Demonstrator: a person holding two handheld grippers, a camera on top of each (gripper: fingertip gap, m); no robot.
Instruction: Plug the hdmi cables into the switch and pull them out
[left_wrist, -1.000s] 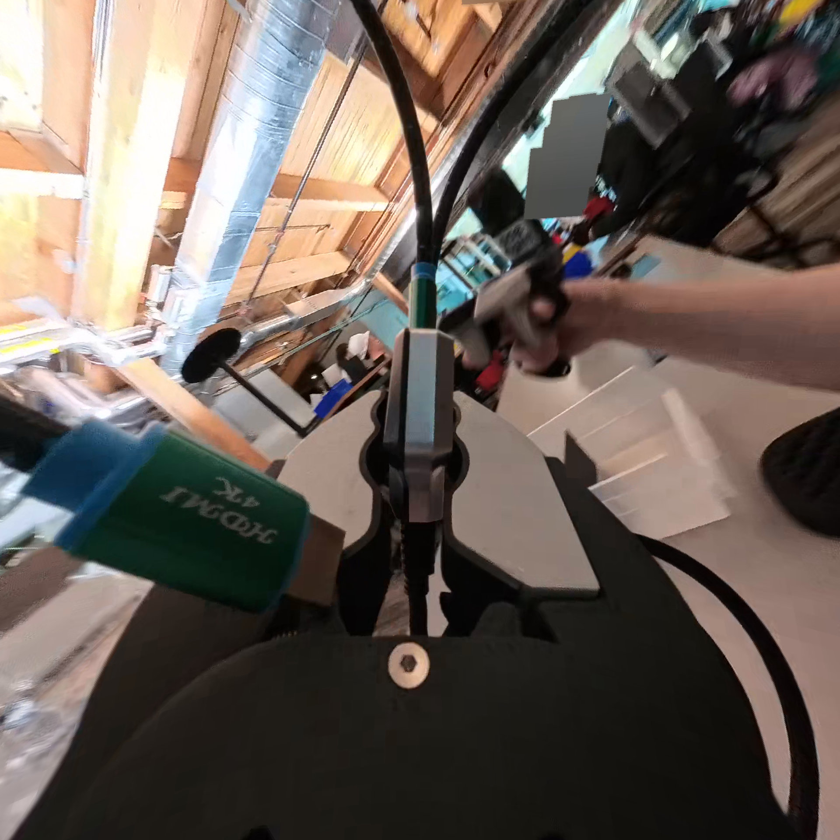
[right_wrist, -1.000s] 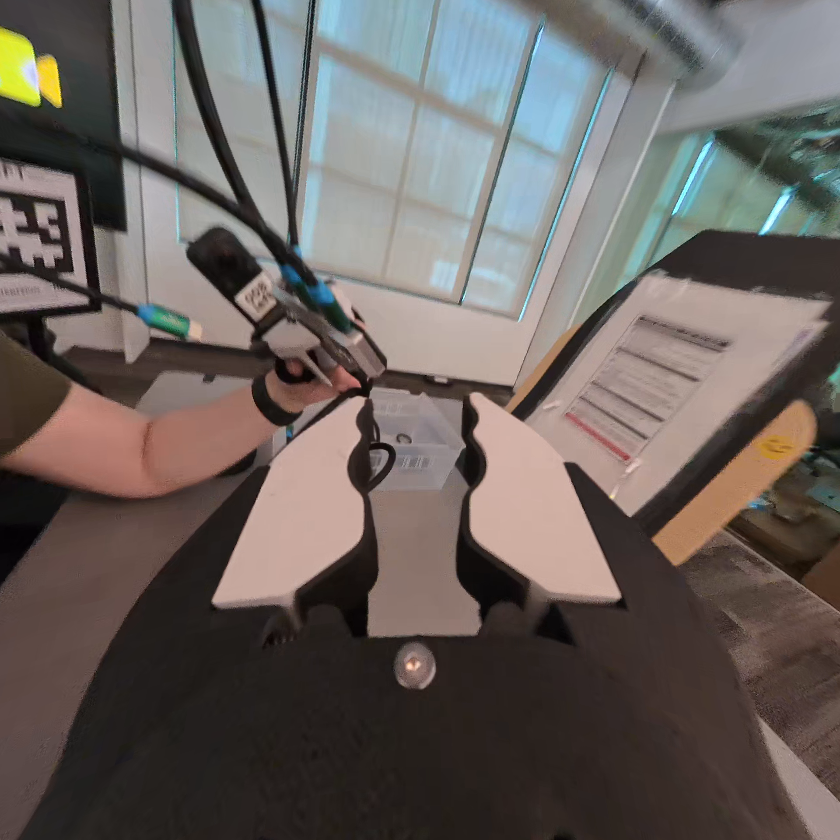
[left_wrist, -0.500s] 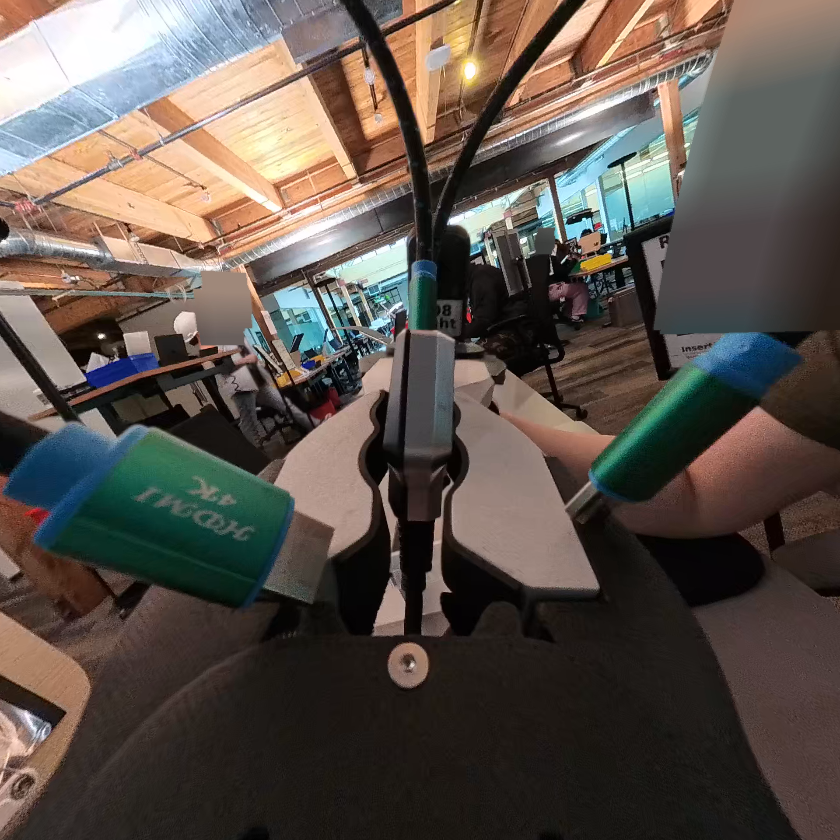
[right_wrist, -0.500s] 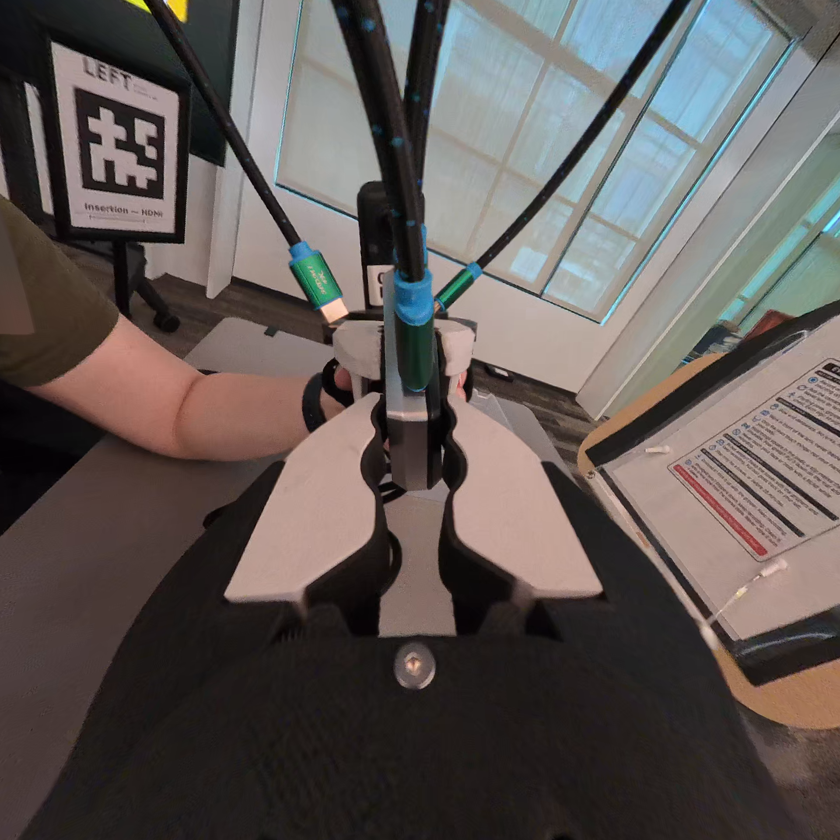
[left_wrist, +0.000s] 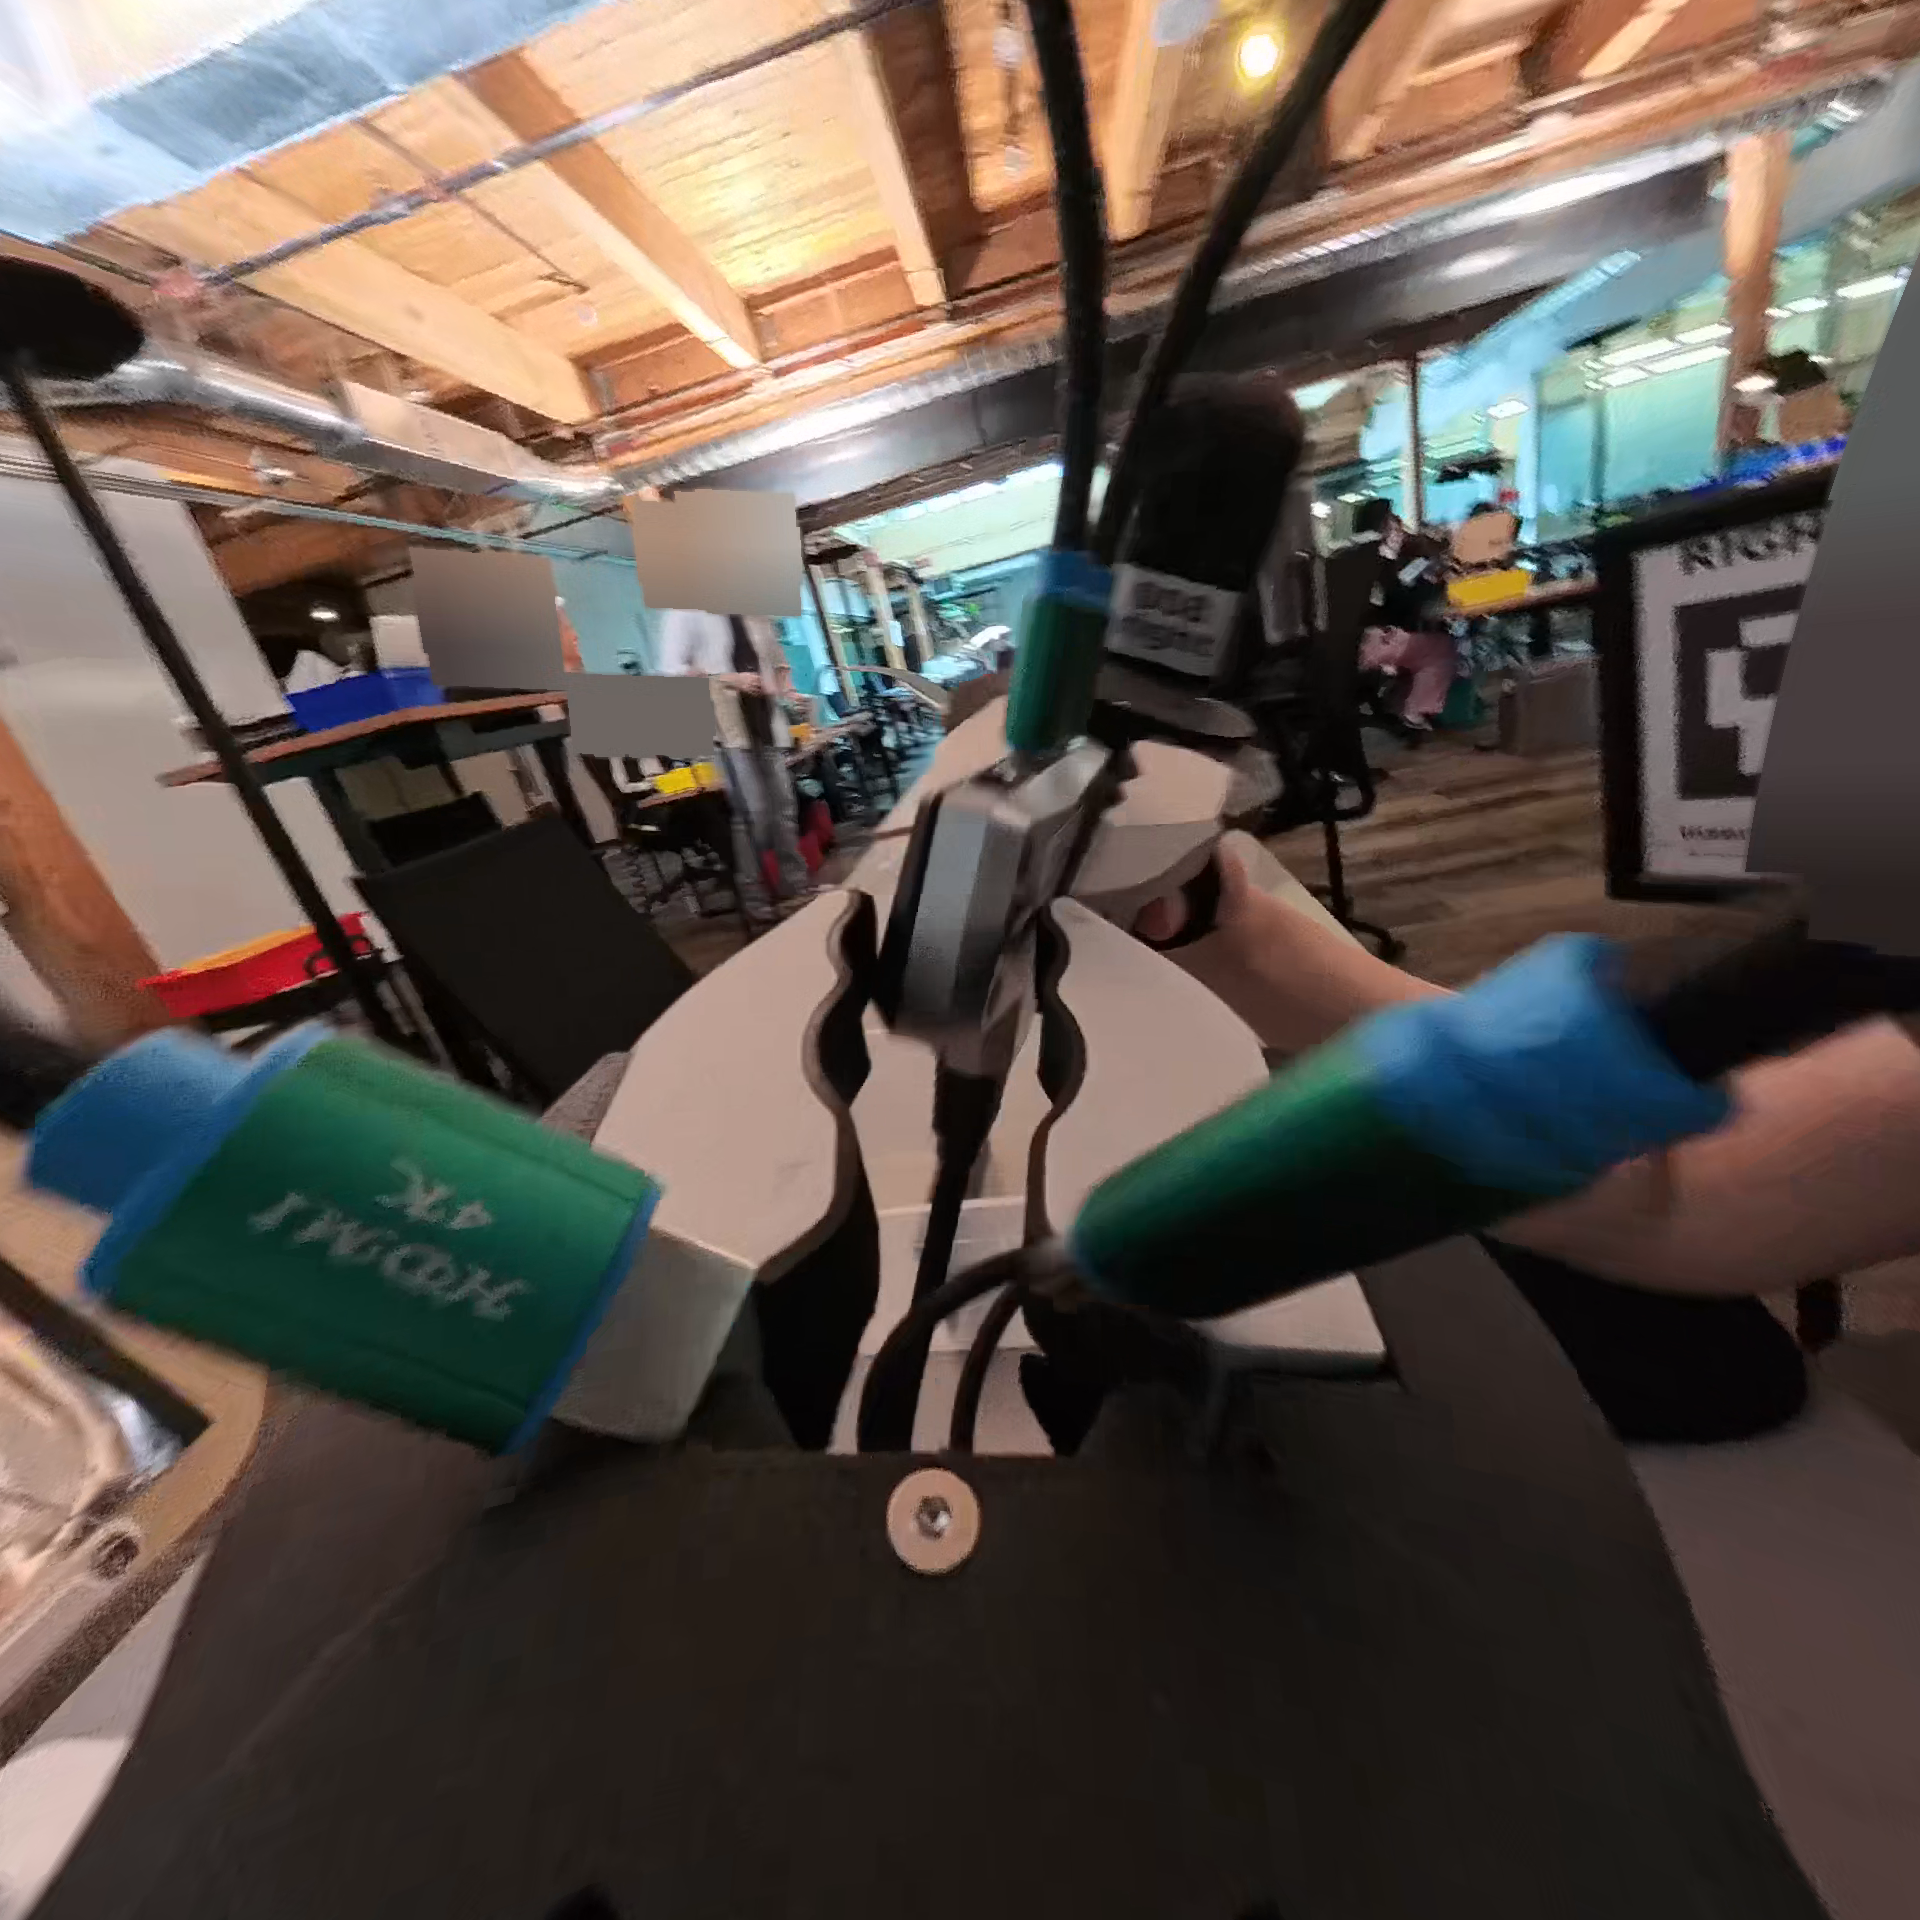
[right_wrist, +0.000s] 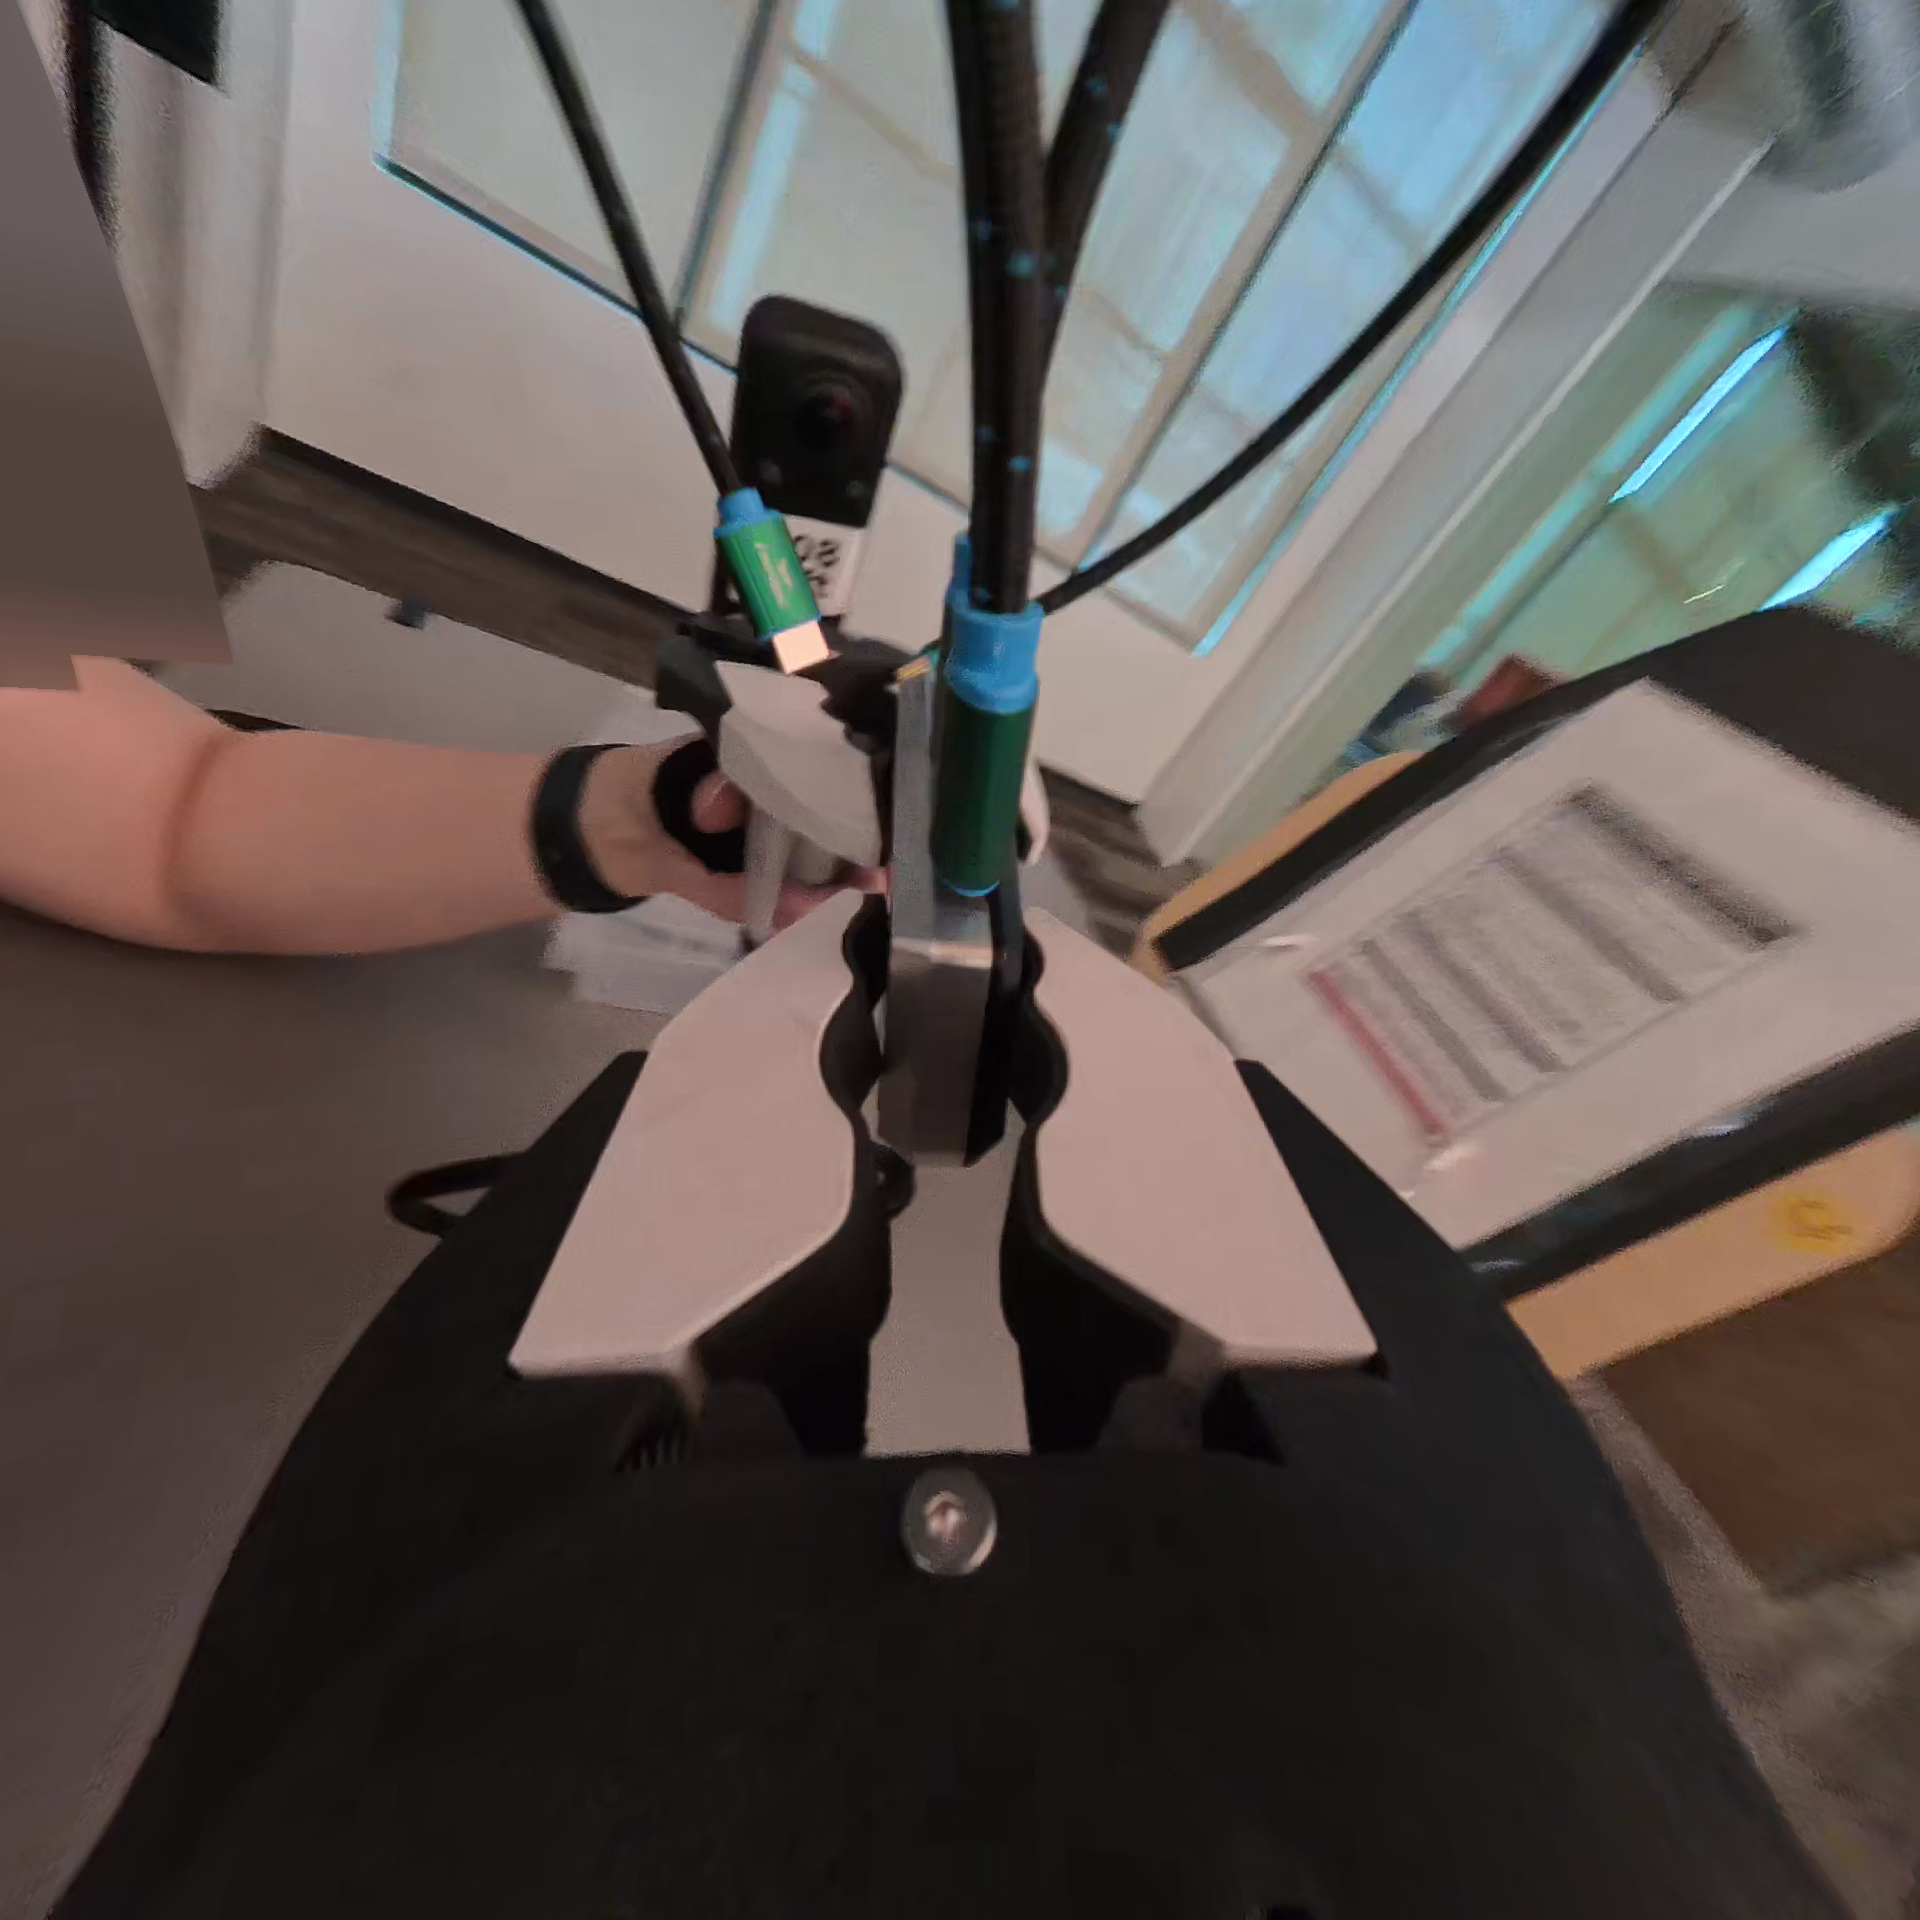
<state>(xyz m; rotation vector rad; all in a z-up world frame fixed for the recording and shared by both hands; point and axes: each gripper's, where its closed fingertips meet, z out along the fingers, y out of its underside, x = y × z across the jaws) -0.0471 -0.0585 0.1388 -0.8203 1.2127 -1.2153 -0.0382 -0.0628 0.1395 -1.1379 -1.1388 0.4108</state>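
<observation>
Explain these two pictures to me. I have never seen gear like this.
There is no robot here. A person holds a two-fingered clamp in each hand, and each clamp has a camera looking along its white fingers. One picture is from the left gripper, the other from the right gripper. They face each other with a small grey switch between their fingers. The right one looks clamped on it; for the left I cannot tell. One green plug sits in the switch, and black cables rise above it. Two loose plugs hang nearby. Below is a grey table.
</observation>
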